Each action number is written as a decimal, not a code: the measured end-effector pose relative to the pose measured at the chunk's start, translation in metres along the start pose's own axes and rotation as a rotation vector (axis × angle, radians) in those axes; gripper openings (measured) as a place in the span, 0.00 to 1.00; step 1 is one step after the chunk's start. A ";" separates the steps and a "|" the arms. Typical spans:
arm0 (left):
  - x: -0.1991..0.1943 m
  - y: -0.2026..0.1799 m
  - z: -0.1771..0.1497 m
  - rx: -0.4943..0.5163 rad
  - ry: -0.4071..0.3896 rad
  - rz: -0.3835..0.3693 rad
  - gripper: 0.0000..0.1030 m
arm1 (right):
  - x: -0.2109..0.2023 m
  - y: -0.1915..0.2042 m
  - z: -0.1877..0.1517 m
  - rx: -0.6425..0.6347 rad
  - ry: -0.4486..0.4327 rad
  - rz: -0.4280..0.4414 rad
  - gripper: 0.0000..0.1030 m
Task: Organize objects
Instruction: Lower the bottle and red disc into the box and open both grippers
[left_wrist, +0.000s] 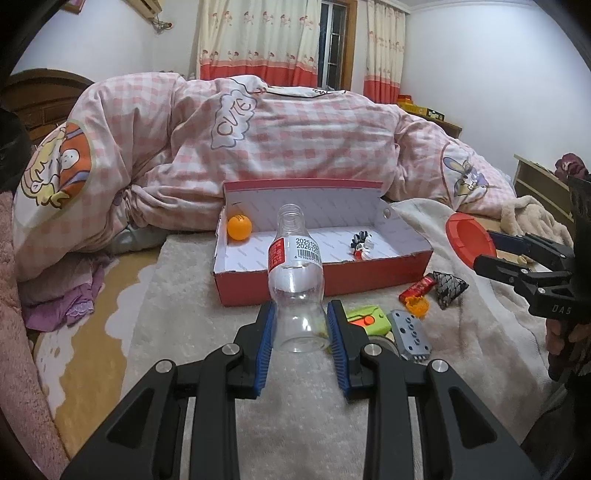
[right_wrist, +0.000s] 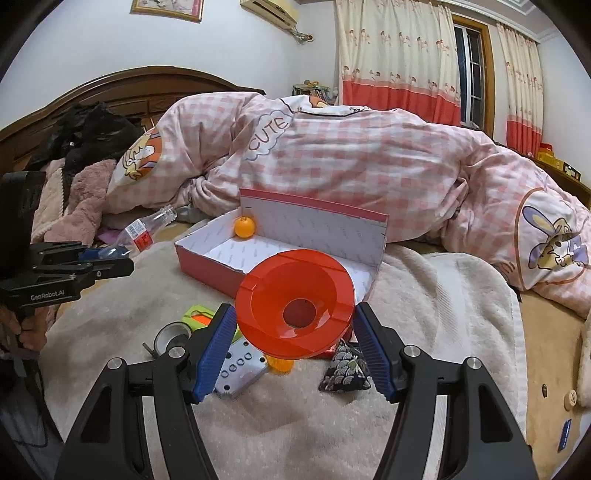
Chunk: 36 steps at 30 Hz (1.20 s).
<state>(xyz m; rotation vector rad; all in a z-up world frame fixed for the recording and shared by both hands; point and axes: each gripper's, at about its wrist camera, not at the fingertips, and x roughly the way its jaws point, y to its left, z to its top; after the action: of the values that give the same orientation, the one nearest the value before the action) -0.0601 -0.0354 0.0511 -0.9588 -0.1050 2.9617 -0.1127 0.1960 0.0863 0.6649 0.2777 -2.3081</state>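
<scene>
A clear, empty plastic bottle (left_wrist: 295, 280) with a red label lies base-first between the blue pads of my left gripper (left_wrist: 300, 325), which is shut on it; its open neck points at the red cardboard box (left_wrist: 325, 273). The box's white inside holds an orange ball (left_wrist: 239, 228) and a small figure (left_wrist: 360, 243). My right gripper (right_wrist: 295, 332) is shut on a red round dish (right_wrist: 295, 306) with a hole in its middle, held above the bed in front of the box (right_wrist: 207, 266). In the left wrist view, the dish (left_wrist: 468, 240) and the right gripper (left_wrist: 517, 254) show at the right edge.
On the white blanket before the box lie a green item (left_wrist: 369, 319), a grey metal block (left_wrist: 410, 334), a red packet (left_wrist: 417, 288), a small orange piece (left_wrist: 417, 306), a dark patterned pouch (left_wrist: 448, 288) and a tape roll (right_wrist: 171, 336). A pink checked quilt (left_wrist: 295, 140) is heaped behind the box.
</scene>
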 end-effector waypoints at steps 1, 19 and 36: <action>0.001 0.000 0.001 -0.001 -0.003 -0.001 0.27 | 0.001 0.000 0.000 0.001 0.000 -0.001 0.65; 0.036 0.000 0.029 0.000 -0.034 -0.036 0.27 | 0.043 -0.011 0.022 0.038 -0.019 -0.023 0.65; 0.091 0.012 0.063 -0.046 -0.067 -0.011 0.27 | 0.081 -0.025 0.045 0.101 -0.021 -0.025 0.65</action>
<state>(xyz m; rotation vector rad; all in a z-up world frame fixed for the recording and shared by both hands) -0.1710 -0.0469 0.0477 -0.8609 -0.1794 2.9942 -0.1974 0.1510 0.0809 0.6905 0.1621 -2.3638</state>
